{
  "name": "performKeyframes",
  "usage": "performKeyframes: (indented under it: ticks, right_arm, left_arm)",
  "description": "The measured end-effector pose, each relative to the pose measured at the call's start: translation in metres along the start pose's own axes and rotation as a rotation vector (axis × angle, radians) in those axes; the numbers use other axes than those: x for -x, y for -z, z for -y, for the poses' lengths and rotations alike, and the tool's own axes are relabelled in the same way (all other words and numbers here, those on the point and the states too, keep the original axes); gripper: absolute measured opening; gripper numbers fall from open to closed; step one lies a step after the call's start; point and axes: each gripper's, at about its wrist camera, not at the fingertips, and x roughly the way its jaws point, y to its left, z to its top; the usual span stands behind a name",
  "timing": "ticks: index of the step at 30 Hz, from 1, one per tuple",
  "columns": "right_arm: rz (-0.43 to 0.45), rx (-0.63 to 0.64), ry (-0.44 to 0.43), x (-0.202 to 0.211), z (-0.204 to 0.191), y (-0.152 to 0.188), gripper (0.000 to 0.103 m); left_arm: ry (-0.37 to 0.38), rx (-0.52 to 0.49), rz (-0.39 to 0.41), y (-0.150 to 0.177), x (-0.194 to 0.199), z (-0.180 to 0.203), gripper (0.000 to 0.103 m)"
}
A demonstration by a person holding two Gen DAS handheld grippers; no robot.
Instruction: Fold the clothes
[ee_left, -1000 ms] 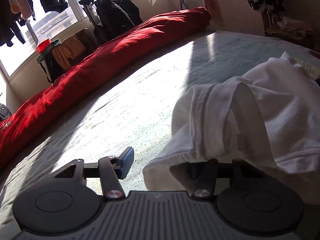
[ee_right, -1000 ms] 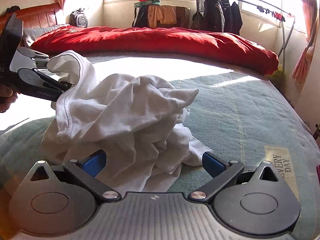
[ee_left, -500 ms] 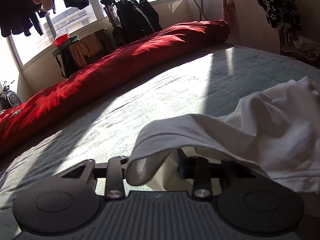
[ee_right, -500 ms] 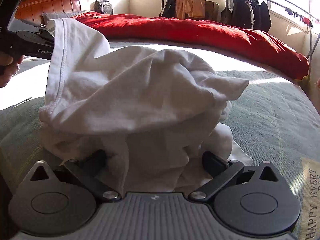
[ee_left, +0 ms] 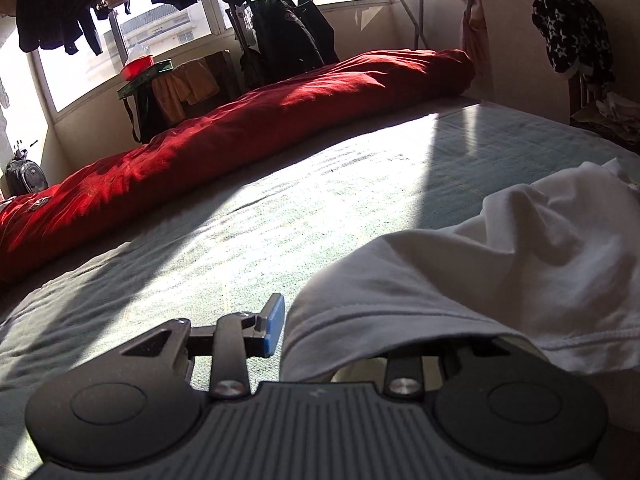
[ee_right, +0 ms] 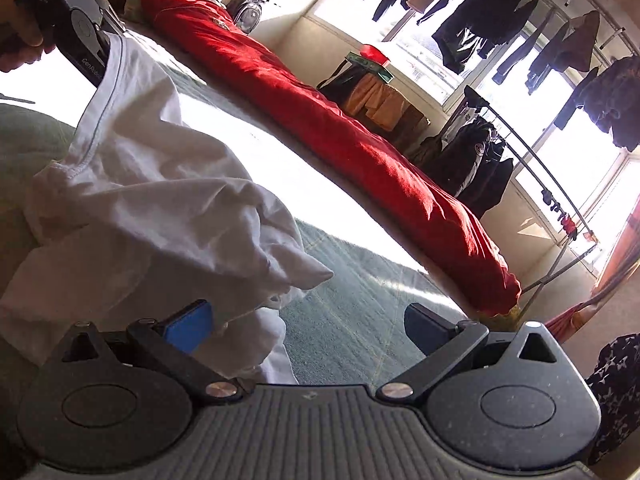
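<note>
A crumpled white garment (ee_left: 500, 272) lies on the green bedspread (ee_left: 280, 232). In the left wrist view its hemmed edge drapes over my left gripper's right finger and hides it. The left blue pad (ee_left: 274, 324) is bare, so the jaws look apart. In the right wrist view my left gripper (ee_right: 102, 46) sits at the garment's (ee_right: 152, 208) top edge, lifting it. My right gripper (ee_right: 308, 328) is open and tilted. Its left blue pad (ee_right: 188, 326) touches the cloth and its right pad (ee_right: 426, 326) is free.
A long red duvet (ee_left: 248, 140) lies along the bed's far side. Beyond it stand a clothes rack with dark jackets (ee_left: 288, 36), a small table with orange cloth (ee_left: 180, 84) and windows with hanging laundry. A patterned dark garment (ee_left: 572, 32) hangs at the right.
The right gripper has tilted and pulled back, so the cloth no longer covers both of its fingers. The garment's edge has slid off the left gripper's left pad.
</note>
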Motion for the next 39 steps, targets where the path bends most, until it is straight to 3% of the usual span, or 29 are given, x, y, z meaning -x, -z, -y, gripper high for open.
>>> performKeyframes:
  ticks: [6,10,13,16,19,30,39]
  right_arm:
    - [0.112,-0.105,-0.077,-0.013,0.006,-0.027,0.103]
    - [0.054,-0.025,-0.064,-0.044,-0.009,-0.035,0.103]
    - [0.096,-0.122,-0.072,-0.05,0.003,-0.039,0.103]
    - [0.158,-0.253,0.004,-0.051,0.024,-0.045,0.103]
    - [0.046,-0.233,-0.073,-0.084,0.032,-0.051,0.103]
    - [0.02,-0.291,0.142,-0.156,0.084,-0.059,0.103]
    - [-0.058,-0.257,0.192,-0.244,0.124,-0.062,0.103]
  left_arm:
    - [0.002,-0.013,-0.002,-0.006,0.001,-0.001,0.035]
    - [0.014,-0.02,-0.017,-0.009,-0.005,-0.002,0.035]
    - [0.005,-0.043,-0.022,-0.012,-0.011,-0.003,0.037]
    - [-0.013,-0.05,-0.029,-0.023,-0.023,-0.008,0.037]
    - [-0.028,-0.067,-0.022,-0.038,-0.039,-0.01,0.037]
    - [-0.131,-0.149,-0.023,-0.092,-0.122,-0.014,0.036]
    - [-0.185,-0.229,-0.055,-0.129,-0.208,-0.014,0.036]
